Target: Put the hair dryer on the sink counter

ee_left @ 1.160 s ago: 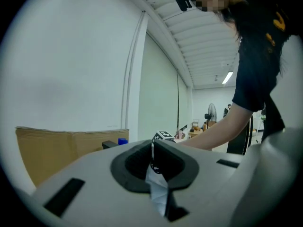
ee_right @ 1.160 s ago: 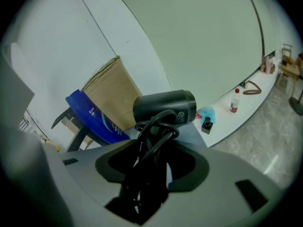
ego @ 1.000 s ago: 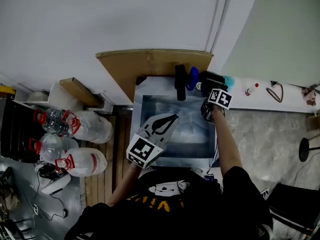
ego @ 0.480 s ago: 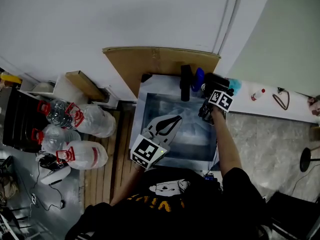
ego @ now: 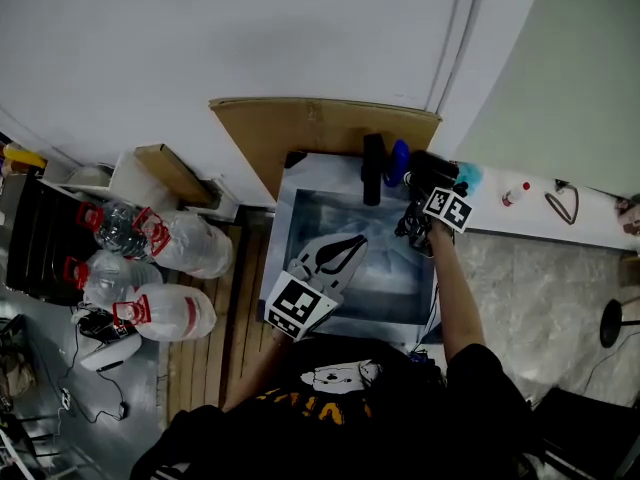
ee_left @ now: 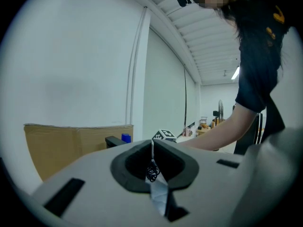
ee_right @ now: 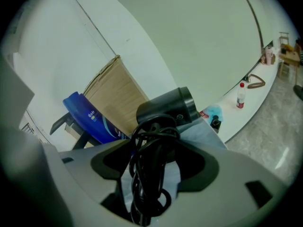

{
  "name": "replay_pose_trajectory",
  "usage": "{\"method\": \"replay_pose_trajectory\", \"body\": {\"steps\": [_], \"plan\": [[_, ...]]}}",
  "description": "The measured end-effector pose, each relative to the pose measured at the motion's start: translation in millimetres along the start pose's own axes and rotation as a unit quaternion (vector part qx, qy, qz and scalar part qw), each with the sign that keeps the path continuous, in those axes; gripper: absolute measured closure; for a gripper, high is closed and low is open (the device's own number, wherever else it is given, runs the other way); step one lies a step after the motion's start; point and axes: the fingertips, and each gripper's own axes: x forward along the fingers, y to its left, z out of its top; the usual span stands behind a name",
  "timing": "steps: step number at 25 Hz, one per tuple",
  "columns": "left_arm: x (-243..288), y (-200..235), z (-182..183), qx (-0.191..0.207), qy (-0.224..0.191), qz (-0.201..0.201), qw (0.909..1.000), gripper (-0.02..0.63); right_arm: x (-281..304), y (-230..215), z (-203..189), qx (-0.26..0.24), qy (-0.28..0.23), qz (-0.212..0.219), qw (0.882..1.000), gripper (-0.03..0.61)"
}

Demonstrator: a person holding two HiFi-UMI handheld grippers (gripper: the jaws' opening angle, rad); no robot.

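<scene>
Head view, nearest first. The person's dark-shirted torso fills 6 o'clock, and both forearms reach up the frame over the sink [ego: 283,230].

The left gripper [ego: 350,240] has its body at 7 o'clock of the basin's centre, with its tips near the centre, pointing toward 1 o'clock. The jaws are together and the tips meet. The left gripper view shows nothing held.

The right gripper [ego: 418,200] is at the sink's right edge, about 2 o'clock from the basin's centre. Its jaws have just been opening and stand wide. In the right gripper view, the handle of the hair dryer [ee_right: 166,109], with its black cord wound round it, stands between the jaws. There is a gap on each side and the pads do not press on it.

The hair dryer is black and lies on the rim at the sink's far right corner, 1 o'clock from the basin's centre.

Just beside it at its 9 o'clock is a blue bottle [ego: 397,161]. Next to that is a black faucet [ego: 372,168] at the basin's 12 o'clock. Behind both, a cardboard sheet [ego: 320,128] stands against the white wall.

To the sides, the worktop [ego: 530,216] runs off toward 3 o'clock. It carries a small red-capped bottle [ego: 515,190] and a brown loop [ego: 565,200]. Large clear water bottles [ego: 180,253] lie on the floor at 9 o'clock.
</scene>
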Motion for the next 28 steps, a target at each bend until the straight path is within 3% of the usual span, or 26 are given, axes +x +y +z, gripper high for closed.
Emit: {"method": "replay_pose_trajectory", "body": {"steps": [12,22,28], "plan": [[-3.3,-3.1,3.9,-0.002,-0.015,-0.026,0.9995,0.595,-77.4,10.4,-0.4,0.008,-0.043,0.05,0.998,0.305],[-14.8,-5.3,-6.8,-0.009,-0.016,-0.065,0.9977,0.595,-179.8,66.9,-25.8,-0.049,-0.105,0.127,0.985,0.399],[-32.2,-0.8,-21.7,-0.013,-0.004,-0.085,0.9963,0.595,-234.5,91.4,-61.8,-0.054,-0.145,0.119,0.981,0.436]]}}
